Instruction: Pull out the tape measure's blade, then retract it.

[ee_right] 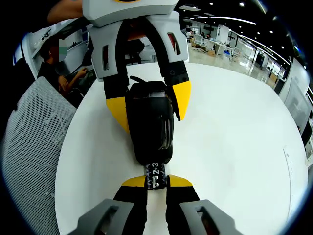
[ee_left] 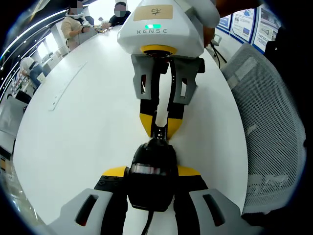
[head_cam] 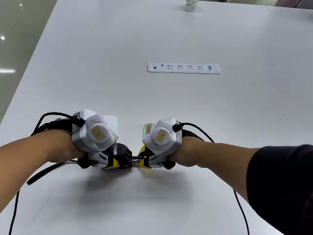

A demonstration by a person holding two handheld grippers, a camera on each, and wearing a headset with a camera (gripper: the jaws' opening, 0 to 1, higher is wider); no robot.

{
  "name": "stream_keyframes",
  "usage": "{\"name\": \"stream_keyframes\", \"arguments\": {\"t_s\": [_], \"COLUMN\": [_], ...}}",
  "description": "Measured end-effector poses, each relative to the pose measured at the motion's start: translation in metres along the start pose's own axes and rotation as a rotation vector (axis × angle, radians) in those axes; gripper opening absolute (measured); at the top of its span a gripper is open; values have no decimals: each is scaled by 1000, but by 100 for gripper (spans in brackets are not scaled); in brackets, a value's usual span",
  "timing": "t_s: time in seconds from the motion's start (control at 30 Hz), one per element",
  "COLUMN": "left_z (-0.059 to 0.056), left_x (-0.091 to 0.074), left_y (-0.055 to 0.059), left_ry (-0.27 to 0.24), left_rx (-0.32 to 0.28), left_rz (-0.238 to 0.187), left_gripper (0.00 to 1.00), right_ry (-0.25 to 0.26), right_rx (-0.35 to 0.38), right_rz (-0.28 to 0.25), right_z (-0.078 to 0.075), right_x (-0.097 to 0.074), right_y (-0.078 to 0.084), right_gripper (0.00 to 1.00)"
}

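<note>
Jaws of the left gripper clamped the tape measure as anchor — the right gripper pinched the blade for pulling.

white table with a power strip; grey mesh chair beside it.
</note>
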State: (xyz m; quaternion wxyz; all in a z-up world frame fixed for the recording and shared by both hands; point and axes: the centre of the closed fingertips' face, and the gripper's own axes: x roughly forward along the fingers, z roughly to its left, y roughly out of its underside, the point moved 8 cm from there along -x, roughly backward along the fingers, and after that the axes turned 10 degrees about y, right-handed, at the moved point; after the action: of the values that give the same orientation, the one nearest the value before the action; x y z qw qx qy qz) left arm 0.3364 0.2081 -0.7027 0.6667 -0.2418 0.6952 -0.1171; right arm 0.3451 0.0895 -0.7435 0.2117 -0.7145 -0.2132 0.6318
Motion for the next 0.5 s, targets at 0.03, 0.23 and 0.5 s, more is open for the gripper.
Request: {"name": "stream_keyframes", "arguments": {"t_s": [0.03, 0.23, 0.5], "left_z": [1, 0, -1], "left_x": [0, 0, 0], "left_y": [0, 0, 0], "left_ry": [1, 1, 8], "left_rx": [1, 0, 1], "left_rz": [1, 2, 0], "left_gripper": [30, 30, 30], "right_ry": [1, -7, -10], "right_rx": [1, -7, 9], "right_rz": [0, 10, 12], "right_z": [0, -2, -4], "right_x": [0, -3, -10], "right_y": [0, 5, 13], "right_gripper": [10, 10, 10]}}
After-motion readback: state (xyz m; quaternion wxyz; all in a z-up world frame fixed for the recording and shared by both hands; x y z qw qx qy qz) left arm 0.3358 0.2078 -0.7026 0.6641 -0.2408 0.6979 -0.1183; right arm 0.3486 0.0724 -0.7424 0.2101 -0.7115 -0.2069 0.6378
